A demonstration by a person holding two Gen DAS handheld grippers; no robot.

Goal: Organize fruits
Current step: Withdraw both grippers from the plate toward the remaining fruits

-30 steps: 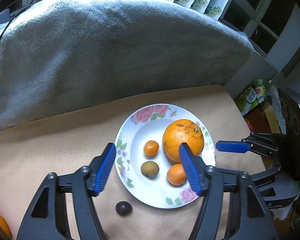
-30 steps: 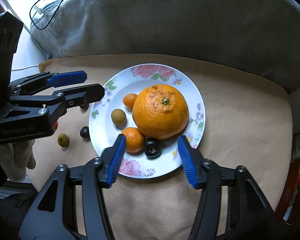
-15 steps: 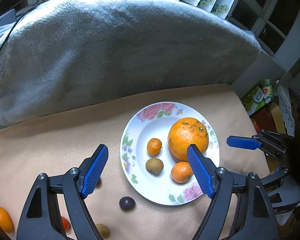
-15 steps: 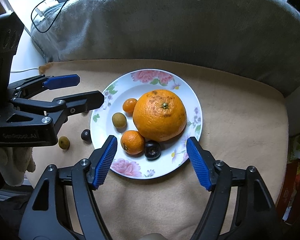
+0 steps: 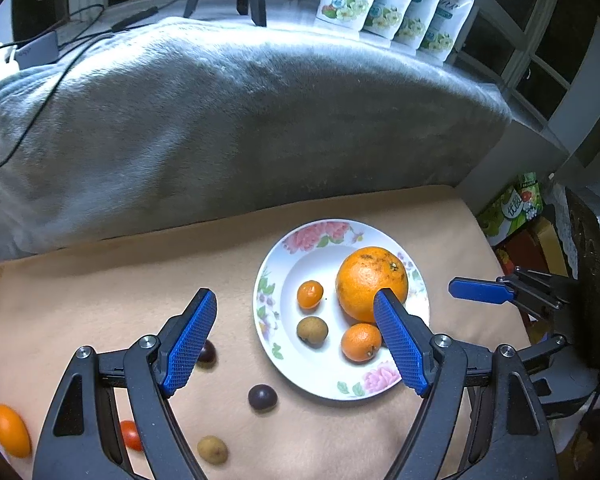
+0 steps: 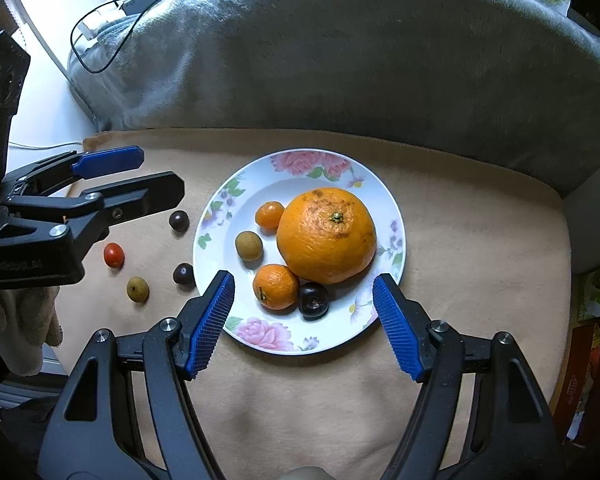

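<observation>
Tan cloth over what looks like a couch seat, grey fuzzy blanket (image 6: 340, 52) slumped along the top of both views, and in the middle sits the floral plate (image 6: 392, 208) that seems to be the collecting spot. On it right now: the big orange (image 6: 326, 236), two small mandarins (image 6: 276, 286) (image 6: 269, 214), a brownish longan-looking fruit (image 6: 249, 245), and a dark plum-like fruit (image 6: 314, 299) tucked against the big orange at the plate's lower edge. What's changed over the last second is that both grippers have spread their fingers wider and now hold nothing: the right gripper (image 6: 302, 324) hangs open over the plate's near rim, with the dark fruit lying free on the plate between its pads, and the left gripper (image 5: 294, 344) stands open too, having pulled back and up enough that more loose fruit shows in its view. My read is a drop-off just finished and it's time for the next pick. Left of the plate on the cloth there's a dark fruit (image 6: 183, 274) just beside the rim, another dark fruit (image 6: 179, 221) above it, a cherry tomato (image 6: 113, 255), a second longan (image 6: 137, 289), plus an orange kumquat-ish one (image 5: 10, 430) at the lower left edge of the left wrist view. Snack pouches (image 5: 396, 4) line the upper right.
</observation>
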